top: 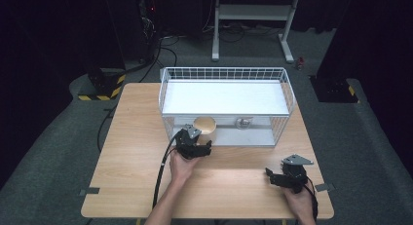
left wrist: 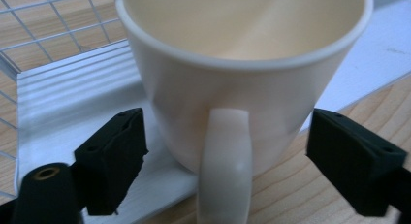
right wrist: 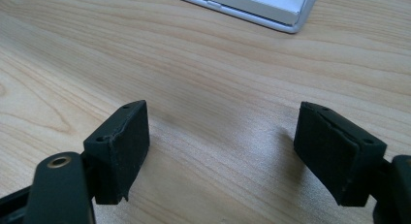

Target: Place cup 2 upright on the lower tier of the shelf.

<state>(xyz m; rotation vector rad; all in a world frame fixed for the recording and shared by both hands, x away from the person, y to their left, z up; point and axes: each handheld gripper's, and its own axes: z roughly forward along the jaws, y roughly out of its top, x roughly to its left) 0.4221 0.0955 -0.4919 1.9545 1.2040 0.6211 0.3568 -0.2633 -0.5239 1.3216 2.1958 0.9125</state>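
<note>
The wooden table [top: 131,176] carries a white wire rack [top: 224,74] toward its 12 o'clock side, a two-level frame with a white upper shelf [top: 224,98] and a lower white tray [top: 248,136]. On that lower level, right of the cup, sits a small metallic thing [top: 243,122] too small to identify. The cream mug [top: 205,127] stands upright at the tray's front edge, left of the rack's middle; in the left gripper view it is cream inside and out, its handle [left wrist: 224,166] facing the camera at 6 o'clock. The left gripper [top: 202,148] sits just at 6 o'clock of it, jaws spread wide to either side of the mug without touching. The right gripper [top: 272,176] hovers over bare wood at about 4 o'clock, well apart, jaws also wide apart.
</note>
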